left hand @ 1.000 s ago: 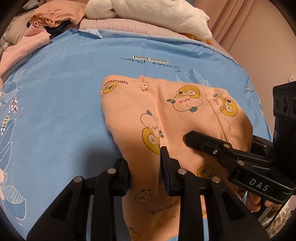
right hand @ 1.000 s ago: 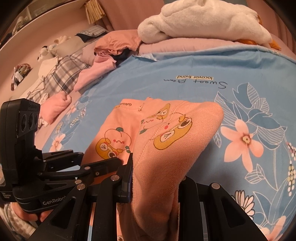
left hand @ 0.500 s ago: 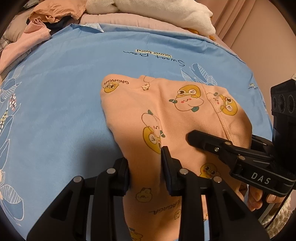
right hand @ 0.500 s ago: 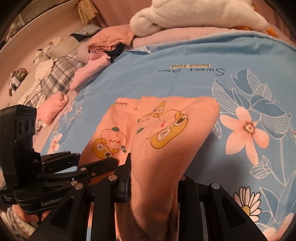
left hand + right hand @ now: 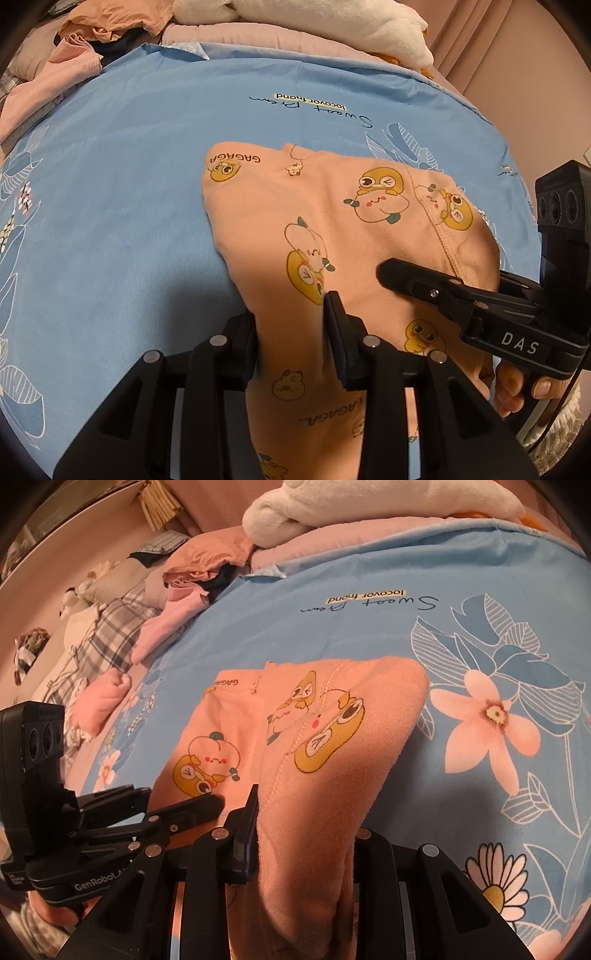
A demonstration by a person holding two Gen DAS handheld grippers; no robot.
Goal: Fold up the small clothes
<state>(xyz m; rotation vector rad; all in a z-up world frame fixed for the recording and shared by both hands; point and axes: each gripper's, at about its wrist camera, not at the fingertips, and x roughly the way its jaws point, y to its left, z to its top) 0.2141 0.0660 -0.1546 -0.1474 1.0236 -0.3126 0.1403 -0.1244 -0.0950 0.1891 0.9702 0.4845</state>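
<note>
Loosening its hold, the left gripper (image 5: 291, 317) is opening its jaws around the near edge of the peach garment (image 5: 332, 229); compared with a second ago the gap between its pads is a little wider, and cloth still runs between them, though I cannot tell whether the pads still press on it. That reads as a release at the end of a fold: the far end of the garment already lies flat on the blue sheet (image 5: 110, 184), where it lay a second ago, so this side seems ready to be let go. The right gripper (image 5: 303, 827) has not changed its opening; its jaws are clamped on a thick bunch of the same cloth, which rises from the sheet into them. By my judgement the fold is laid but not yet freed, and the right side must follow before the piece can be smoothed or folded again.

The garment is a small, soft, fleecy piece in peach with a cartoon print of yellow ducks and peaches and the word GAGAGA. It lies in the middle of the sheet, its far edge rounded and doubled, a stitched seam running down its right part. A heap of other clothes (image 5: 177, 590) sits well apart at the far edge of the bed
</note>
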